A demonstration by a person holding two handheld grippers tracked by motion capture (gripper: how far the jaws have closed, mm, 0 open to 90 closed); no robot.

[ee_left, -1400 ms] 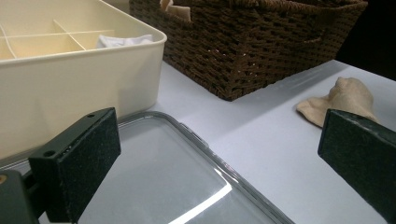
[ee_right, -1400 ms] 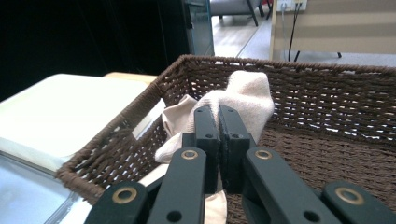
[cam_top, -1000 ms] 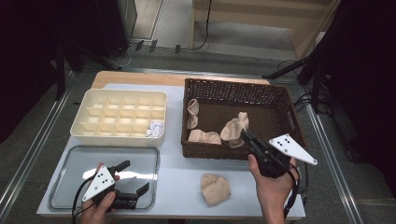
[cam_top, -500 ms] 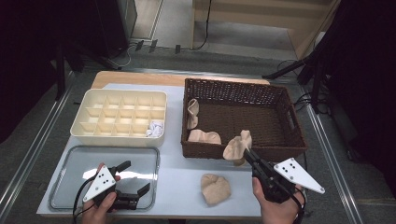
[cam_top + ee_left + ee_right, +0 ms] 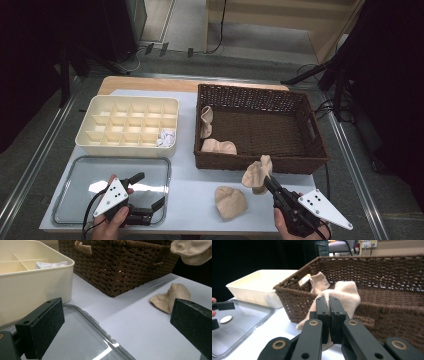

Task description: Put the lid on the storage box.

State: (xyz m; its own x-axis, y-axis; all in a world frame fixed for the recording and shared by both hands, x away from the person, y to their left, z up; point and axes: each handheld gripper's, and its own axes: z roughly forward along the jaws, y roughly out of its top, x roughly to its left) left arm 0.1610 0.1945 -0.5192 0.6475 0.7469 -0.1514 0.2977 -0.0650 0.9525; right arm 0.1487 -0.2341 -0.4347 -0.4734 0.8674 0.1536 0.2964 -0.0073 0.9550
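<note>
A: Why are the right gripper jaws pressed together?
B: They pinch a beige sock, lifted just outside the basket rim, likely to join the sock lying on the bench.
A: And the left gripper?
B: Its jaws gape over the tray, idle.

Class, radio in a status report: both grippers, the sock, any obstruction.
Right gripper shut on beige sock, above basket front rim. Left gripper open over tray. Another sock on table.
</note>
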